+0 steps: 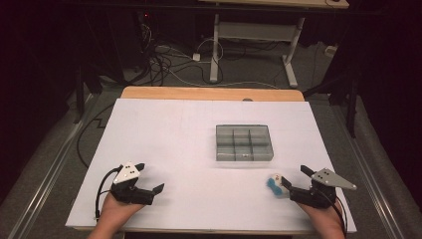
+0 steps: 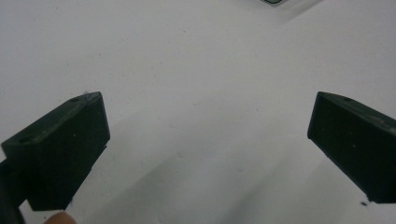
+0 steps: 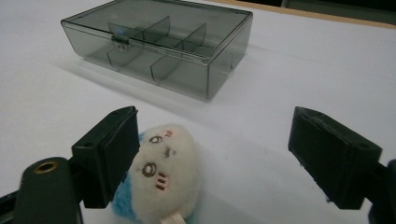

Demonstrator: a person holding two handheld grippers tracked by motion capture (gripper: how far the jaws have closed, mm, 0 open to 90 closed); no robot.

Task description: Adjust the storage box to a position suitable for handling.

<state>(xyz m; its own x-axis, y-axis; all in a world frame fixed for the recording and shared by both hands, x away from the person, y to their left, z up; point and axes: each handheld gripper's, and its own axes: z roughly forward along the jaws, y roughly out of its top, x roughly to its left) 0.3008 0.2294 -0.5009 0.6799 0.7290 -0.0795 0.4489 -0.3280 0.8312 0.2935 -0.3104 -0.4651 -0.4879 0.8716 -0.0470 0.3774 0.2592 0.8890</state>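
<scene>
1. High view is showing your white table [image 1: 164,149] carrying the closed, smoke-grey compartment box [image 1: 244,143] right of centre, probably waiting for the toy.
2. Your right gripper [image 1: 292,179], lower right, is standing released around the plush toy [image 1: 274,185], which is lying against one jaw, ungripped.
3. Your left gripper [image 1: 149,178], lower left, is idling open, holding nothing.

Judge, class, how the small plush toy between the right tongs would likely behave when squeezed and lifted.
The plush toy looks fuzzy and stuffed, so it would probably squash under the pads rather than resist. It seems light for its size, likely lifting easily. Its rounded body lies flat on the table, so it is unlikely to roll, though the soft pile might slip in the still open right tongs.
</scene>
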